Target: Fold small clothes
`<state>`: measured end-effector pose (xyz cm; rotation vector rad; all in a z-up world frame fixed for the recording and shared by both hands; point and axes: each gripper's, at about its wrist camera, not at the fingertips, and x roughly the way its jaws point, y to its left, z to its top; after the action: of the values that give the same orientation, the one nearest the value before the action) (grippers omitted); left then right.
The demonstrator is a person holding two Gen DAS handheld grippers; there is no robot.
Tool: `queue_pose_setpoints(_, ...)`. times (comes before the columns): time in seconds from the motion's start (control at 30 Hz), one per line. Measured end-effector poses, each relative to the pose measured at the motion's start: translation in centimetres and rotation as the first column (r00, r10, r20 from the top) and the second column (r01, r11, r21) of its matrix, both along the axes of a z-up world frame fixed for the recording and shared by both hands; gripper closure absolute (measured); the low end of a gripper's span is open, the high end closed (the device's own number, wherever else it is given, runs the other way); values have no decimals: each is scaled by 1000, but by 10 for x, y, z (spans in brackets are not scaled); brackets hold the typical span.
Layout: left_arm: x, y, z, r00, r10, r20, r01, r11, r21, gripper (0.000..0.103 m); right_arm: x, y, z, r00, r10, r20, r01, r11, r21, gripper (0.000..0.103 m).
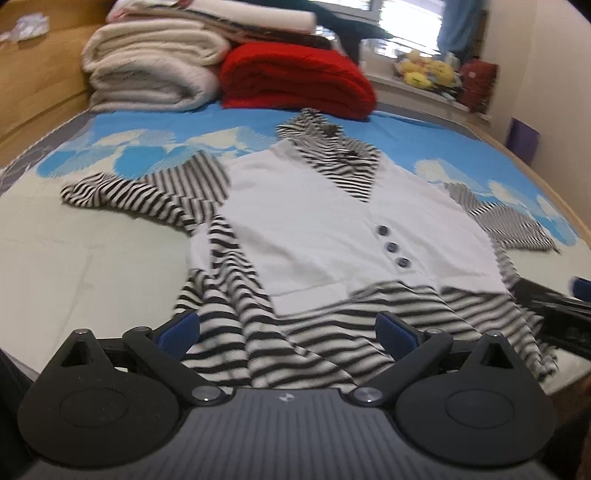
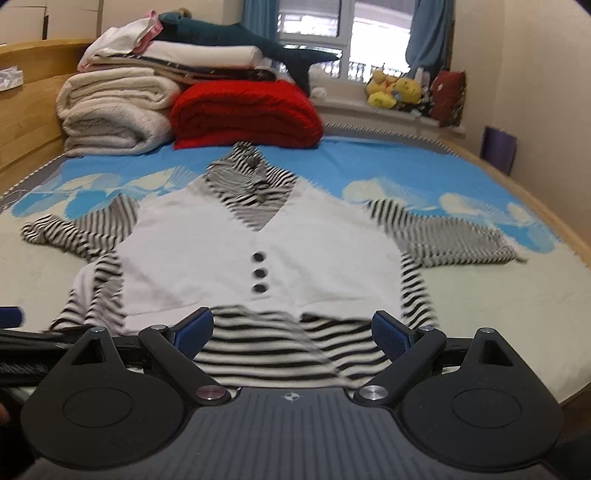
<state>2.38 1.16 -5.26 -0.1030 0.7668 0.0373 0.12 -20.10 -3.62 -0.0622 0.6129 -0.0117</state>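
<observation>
Both tongs [image 1: 287,334] [image 2: 293,332] released over striped top [image 2: 258,243]; blue bedspread [image 2: 369,162]; window [image 2: 332,33] beyond.

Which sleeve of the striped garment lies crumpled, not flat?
The sleeve on the picture's left: its end is bunched up, while the other sleeve lies spread flat.

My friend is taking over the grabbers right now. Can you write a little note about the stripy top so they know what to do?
Left hand-held gripper: open, holding nothing, over the hem.
Right hand-held gripper: open, holding nothing, over the hem too.
The striped top lies flat, front up, on the bed, both sleeves spread out.
Done: laid out. No fold yet.
Left: fold the sleeves in, then the body.
</observation>
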Motion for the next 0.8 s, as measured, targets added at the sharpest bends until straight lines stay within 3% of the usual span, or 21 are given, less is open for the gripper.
queue_pose_setpoints(0.1,23,13,-12,997,24,-67,-25,1000,-16,11,10,-15,-1,999,-42,22,43,999,-29,12)
queue_pose_setpoints(0.13,30,18,-18,995,37,-92,-39,999,-19,17,14,-23,-4,998,-64,21,65,997,-32,13)
queue_pose_setpoints(0.2,44,26,-31,988,59,-146,-62,998,-12,20,25,-37,-12,995,-104,1,104,994,-32,25)
queue_pose_setpoints(0.4,68,49,-78,945,108,-308,-120,993,-20,26,54,-79,-58,962,-240,-128,238,971,-37,28)
queue_pose_setpoints(0.5,65,53,-84,942,109,-318,-119,993,-12,31,61,-93,-81,937,-279,-211,280,960,-27,33)
queue_pose_setpoints(0.6,63,53,-82,948,84,-306,-91,996,-10,66,63,-104,-97,906,-315,-283,326,945,-7,45)
queue_pose_setpoints(0.63,62,54,-81,950,72,-304,-82,996,-21,87,63,-106,-100,895,-327,-304,345,939,5,54)
queue_pose_setpoints(0.7,60,53,-79,951,63,-303,-75,997,-29,93,59,-111,-101,883,-338,-324,370,928,41,74)
queue_pose_setpoints(0.8,57,53,-72,956,56,-287,-73,996,-48,96,55,-112,-100,887,-335,-318,375,924,74,81)
